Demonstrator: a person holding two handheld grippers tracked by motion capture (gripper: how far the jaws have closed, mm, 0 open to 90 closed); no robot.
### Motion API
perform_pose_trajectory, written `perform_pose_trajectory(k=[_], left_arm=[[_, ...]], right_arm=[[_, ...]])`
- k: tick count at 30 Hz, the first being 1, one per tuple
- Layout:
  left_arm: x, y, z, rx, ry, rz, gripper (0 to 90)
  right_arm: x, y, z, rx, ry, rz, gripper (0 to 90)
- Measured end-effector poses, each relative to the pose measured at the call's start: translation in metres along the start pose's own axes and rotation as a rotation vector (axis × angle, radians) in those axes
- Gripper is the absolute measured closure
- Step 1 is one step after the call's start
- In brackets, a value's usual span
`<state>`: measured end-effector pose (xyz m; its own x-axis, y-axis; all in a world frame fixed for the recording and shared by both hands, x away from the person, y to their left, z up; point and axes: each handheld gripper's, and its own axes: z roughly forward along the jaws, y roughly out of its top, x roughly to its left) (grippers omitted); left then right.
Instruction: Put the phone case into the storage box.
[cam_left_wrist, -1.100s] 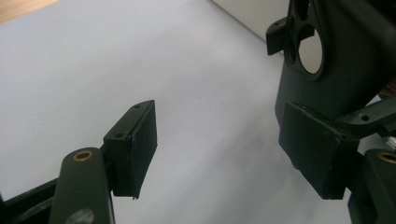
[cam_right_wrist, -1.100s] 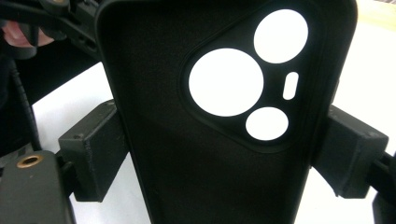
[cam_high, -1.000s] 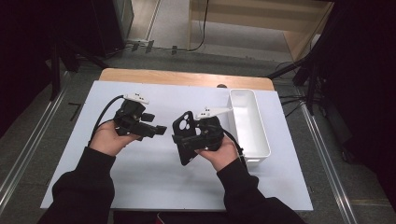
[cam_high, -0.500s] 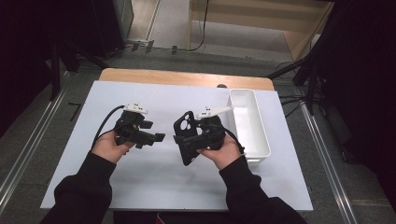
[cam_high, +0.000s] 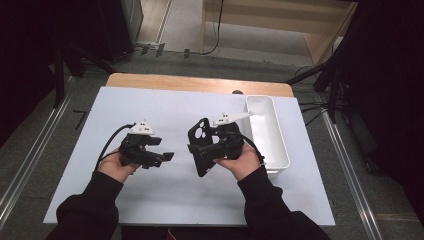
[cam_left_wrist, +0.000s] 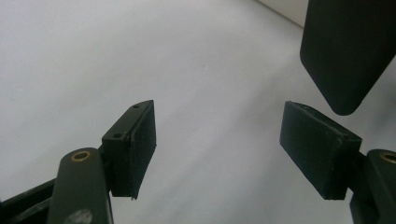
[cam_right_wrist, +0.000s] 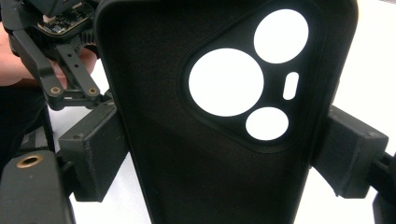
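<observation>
A black phone case (cam_high: 199, 145) with round camera cut-outs stands on edge above the white table, its two long sides clamped between the pads (cam_right_wrist: 93, 154) of my right gripper (cam_high: 214, 148). In the right gripper view the case (cam_right_wrist: 210, 177) spans the gap between the jaws of that gripper (cam_right_wrist: 212, 161). My left gripper (cam_high: 167, 156) is held low over the table to the left of the case, pointing at it. Its jaws stand apart with bare table between them (cam_left_wrist: 219, 140). A rounded corner of the case (cam_left_wrist: 345, 46) hangs beyond its right fingertip.
A long white tray (cam_high: 278, 165) lies on the table's right side, close behind my right hand. The white table sheet (cam_high: 170, 107) runs back to a wooden edge (cam_high: 200, 83). Dark floor and metal rails lie around the table.
My left hand has sunk toward the table and drawn slightly nearer the person, jaws unchanged. The right hand and the phone case have kept still.
</observation>
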<state>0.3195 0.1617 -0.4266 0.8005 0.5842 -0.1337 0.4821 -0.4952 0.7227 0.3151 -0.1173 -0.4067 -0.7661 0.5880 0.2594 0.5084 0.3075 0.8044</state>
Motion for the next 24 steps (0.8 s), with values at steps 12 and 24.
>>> perform_pose_trajectory(k=[12,24], left_arm=[[-0.003,-0.022,0.000,-0.012,-0.024,-0.003,27.0],[-0.007,-0.039,-0.003,0.008,-0.026,0.012,26.9]], right_arm=[[-0.002,0.002,-0.004,0.008,0.027,-0.018,11.7],[-0.006,0.004,-0.012,0.004,0.033,-0.016,11.7]])
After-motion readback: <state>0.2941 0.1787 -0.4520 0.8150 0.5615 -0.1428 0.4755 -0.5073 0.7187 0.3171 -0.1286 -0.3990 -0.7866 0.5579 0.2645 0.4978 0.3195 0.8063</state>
